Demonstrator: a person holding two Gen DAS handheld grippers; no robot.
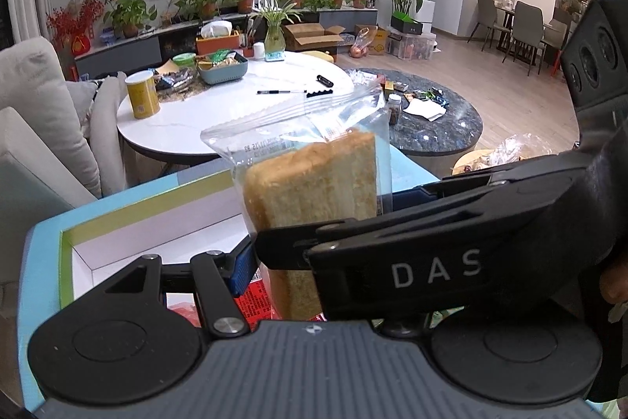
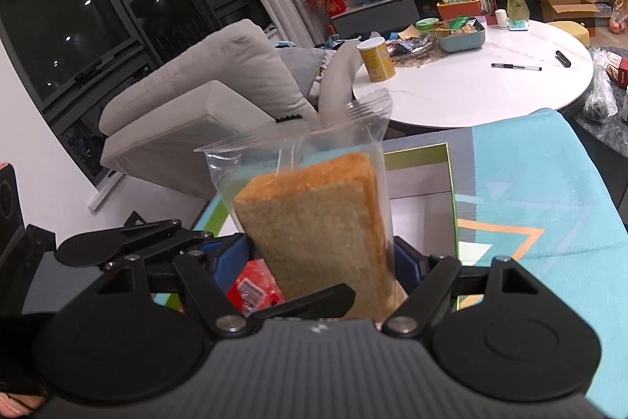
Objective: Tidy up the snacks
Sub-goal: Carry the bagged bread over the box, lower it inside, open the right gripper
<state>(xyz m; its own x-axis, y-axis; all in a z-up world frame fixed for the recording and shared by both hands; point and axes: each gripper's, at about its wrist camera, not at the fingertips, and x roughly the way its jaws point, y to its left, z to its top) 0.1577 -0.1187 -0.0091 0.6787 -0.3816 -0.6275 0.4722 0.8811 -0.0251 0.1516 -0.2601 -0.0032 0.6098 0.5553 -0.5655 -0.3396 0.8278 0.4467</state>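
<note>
A clear bag of sliced bread (image 1: 314, 183) stands upright over an open box (image 1: 117, 242) with a blue rim and white inside. It also shows in the right wrist view (image 2: 314, 222). My left gripper (image 1: 314, 254) and my right gripper (image 2: 322, 262) are both shut on the bread bag, one across the other. The right gripper's black body crosses the left wrist view (image 1: 451, 246). A red snack packet (image 2: 255, 287) lies in the box below the bread; it also shows in the left wrist view (image 1: 257, 301).
A white round table (image 1: 235, 112) behind the box holds a yellow can (image 1: 142, 95), a blue snack basket (image 1: 223, 67), pens and a vase. A dark round table (image 1: 443, 120) with small items stands to the right. A beige sofa (image 2: 204, 97) stands to the left.
</note>
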